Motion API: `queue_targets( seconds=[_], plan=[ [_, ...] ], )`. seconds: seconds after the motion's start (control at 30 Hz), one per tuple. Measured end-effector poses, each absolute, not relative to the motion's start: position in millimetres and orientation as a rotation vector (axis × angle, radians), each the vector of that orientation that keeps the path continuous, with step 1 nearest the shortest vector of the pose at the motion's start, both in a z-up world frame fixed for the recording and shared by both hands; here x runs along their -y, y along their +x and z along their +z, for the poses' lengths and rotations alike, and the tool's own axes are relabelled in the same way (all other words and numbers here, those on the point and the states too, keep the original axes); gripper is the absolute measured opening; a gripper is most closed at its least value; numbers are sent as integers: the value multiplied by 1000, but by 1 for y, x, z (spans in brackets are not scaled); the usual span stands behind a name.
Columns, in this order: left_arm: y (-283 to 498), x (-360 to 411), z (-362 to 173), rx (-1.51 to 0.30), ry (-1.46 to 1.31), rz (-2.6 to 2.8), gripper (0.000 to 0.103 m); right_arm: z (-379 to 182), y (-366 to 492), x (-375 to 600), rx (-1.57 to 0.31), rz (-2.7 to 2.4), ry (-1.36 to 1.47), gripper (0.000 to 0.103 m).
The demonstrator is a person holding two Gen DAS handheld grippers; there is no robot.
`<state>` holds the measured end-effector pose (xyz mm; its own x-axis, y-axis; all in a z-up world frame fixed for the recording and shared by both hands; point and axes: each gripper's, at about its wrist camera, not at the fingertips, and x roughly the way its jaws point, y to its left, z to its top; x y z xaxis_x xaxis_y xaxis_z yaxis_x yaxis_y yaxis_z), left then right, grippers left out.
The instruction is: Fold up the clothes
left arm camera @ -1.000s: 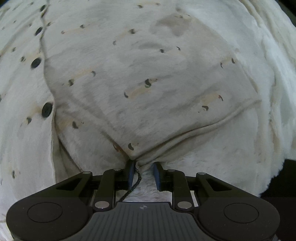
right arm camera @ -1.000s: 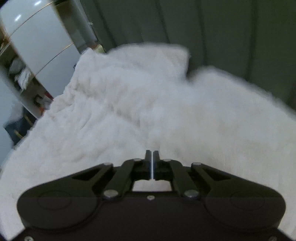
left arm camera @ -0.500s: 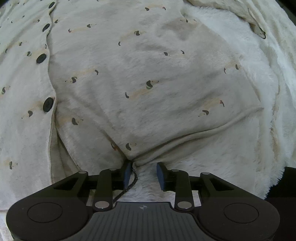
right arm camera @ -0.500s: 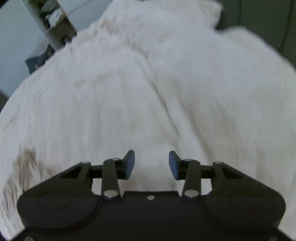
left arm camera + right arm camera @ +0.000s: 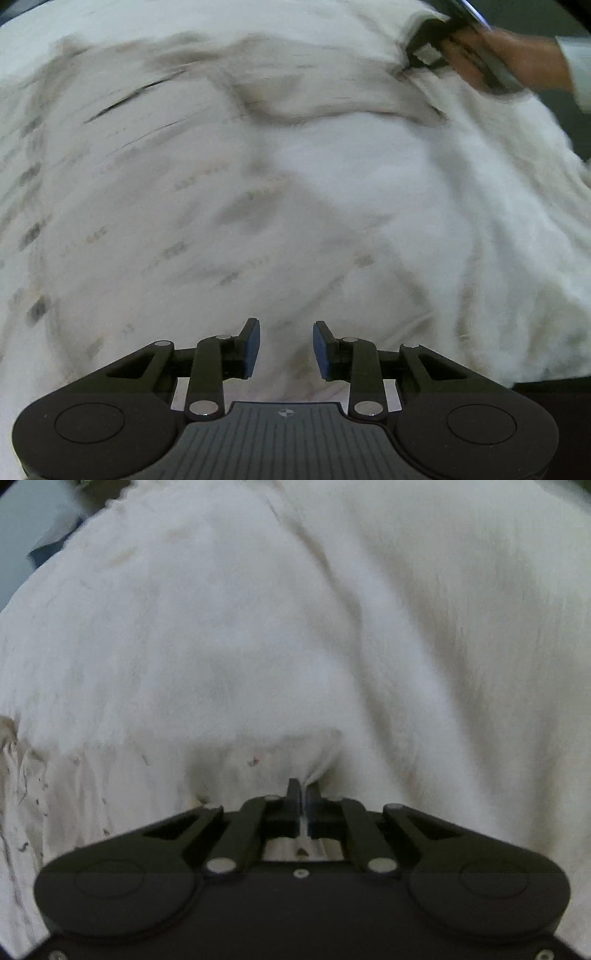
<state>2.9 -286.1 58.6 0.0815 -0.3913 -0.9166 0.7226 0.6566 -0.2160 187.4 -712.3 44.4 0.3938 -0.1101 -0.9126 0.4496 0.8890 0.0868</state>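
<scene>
The right claw [image 5: 303, 788] is now clamped on a fold of the cream fleece printed garment [image 5: 229, 206], while the left claw [image 5: 282, 347], jaws apart and empty, has let the hem go.

right gripper [image 5: 303, 790] pinching white garment [image 5: 258, 646]

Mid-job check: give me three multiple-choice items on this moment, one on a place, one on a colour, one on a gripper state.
1. In the left wrist view, where does the right gripper show?
A. upper right
B. lower left
C. centre

2. What colour are the pads on the left gripper fingers?
A. red
B. blue
C. yellow

3. The right gripper is:
A. wide open
B. shut on nothing
C. shut on the garment

Answers: 1 A, it grips the cloth's far corner there. 2 B, blue pads face the gap. 3 C, cloth bunches between the closed fingers.
</scene>
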Motion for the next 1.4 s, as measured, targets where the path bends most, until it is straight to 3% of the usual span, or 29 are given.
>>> queue_targets(
  seconds=[0.1, 0.23, 0.27, 0.3, 0.4, 0.53, 0.6, 0.73, 0.83, 0.9, 1.0, 1.1, 1.27, 1.4],
  plan=[
    [-11, 316, 38, -1266, 443, -978, 30, 94, 218, 734, -1022, -471, 74, 1],
    [-26, 335, 15, -1290, 524, -950, 35, 99, 264, 765, -1117, -434, 97, 5],
    [-29, 338, 12, -1289, 538, -936, 36, 93, 274, 764, -1143, -415, 82, 9],
    [-32, 341, 8, -1288, 552, -923, 36, 91, 272, 761, -1147, -406, 74, 19],
    [-36, 343, 22, -1258, 582, -903, 37, 105, 254, 765, -1060, -391, 161, 35],
    [-47, 341, 41, -1174, 624, -890, 40, 114, 201, 778, -983, -353, 326, 39],
    [-54, 336, 45, -1142, 640, -867, 43, 111, 177, 780, -986, -313, 332, 46],
    [-69, 319, 42, -1109, 683, -824, 44, 82, 153, 767, -1059, -214, 232, 48],
    [-65, 332, 22, -1088, 720, -832, 47, 57, 153, 760, -1112, -193, 192, 44],
    [-67, 337, 15, -1048, 752, -841, 47, 43, 158, 756, -1154, -180, 183, 5],
    [-60, 356, 5, -987, 791, -846, 47, 52, 163, 756, -1137, -171, 211, 3],
    [-52, 368, -2, -995, 786, -889, 4, 83, 161, 755, -1119, -156, 186, 2],
    [-50, 374, 45, -909, 677, -907, 3, 147, 146, 755, -1055, -161, 77, 2],
    [-62, 389, 34, -1006, 698, -952, 4, 118, 152, 734, -1158, -158, -149, 4]
  ],
)
